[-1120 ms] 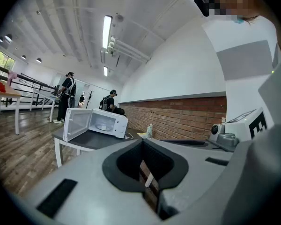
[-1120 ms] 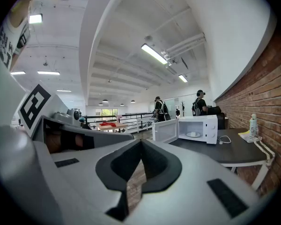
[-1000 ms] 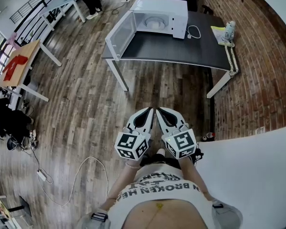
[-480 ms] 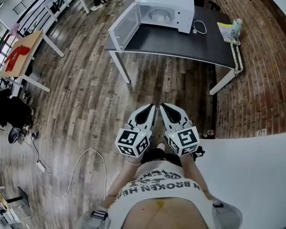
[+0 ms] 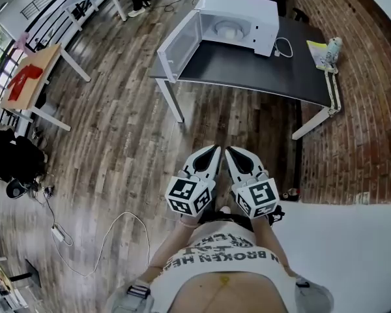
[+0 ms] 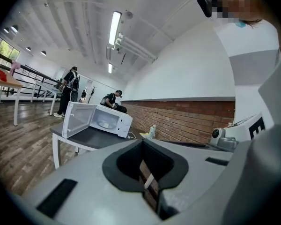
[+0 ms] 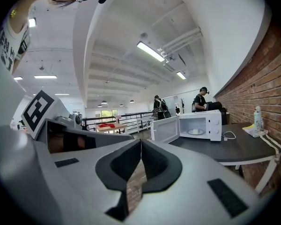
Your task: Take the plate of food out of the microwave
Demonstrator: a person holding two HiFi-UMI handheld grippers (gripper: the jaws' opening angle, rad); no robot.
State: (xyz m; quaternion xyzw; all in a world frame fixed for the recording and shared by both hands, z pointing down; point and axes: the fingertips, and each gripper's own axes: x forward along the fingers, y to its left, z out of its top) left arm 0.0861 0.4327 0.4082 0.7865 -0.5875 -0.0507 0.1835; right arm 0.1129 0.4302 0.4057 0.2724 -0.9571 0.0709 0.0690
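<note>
Head view: the left hand-held gripper (image 5: 214,150) and the right hand-held gripper (image 5: 229,150) are side by side in front of the person's body, over the wood floor (image 5: 117,129). Both point toward the microwave (image 5: 247,15), which is well apart from them. The microwave stands on a dark surface (image 5: 260,74) with its door (image 5: 179,39) swung open to the left. The plate (image 5: 229,29) lies inside the microwave; what is on it is too small to tell. A white cable (image 5: 284,47) lies just right of the microwave, and a bottle (image 5: 334,44) stands at the surface's far right end, by the brick wall (image 5: 365,109).

Left gripper view: the left hand-held gripper (image 6: 141,143) has its jaws closed together with nothing between them. Ahead on the left, the microwave (image 6: 113,121) stands open on the surface (image 6: 91,137), with the plate (image 6: 104,124) in its cavity. Two people (image 6: 70,90) are behind it.

Right gripper view: the right hand-held gripper (image 7: 140,142) is also closed and empty. The microwave (image 7: 208,124) is ahead on the right with its door (image 7: 165,130) open and the plate (image 7: 195,131) inside. The bottle (image 7: 257,118) stands at the surface's (image 7: 225,146) right end.
</note>
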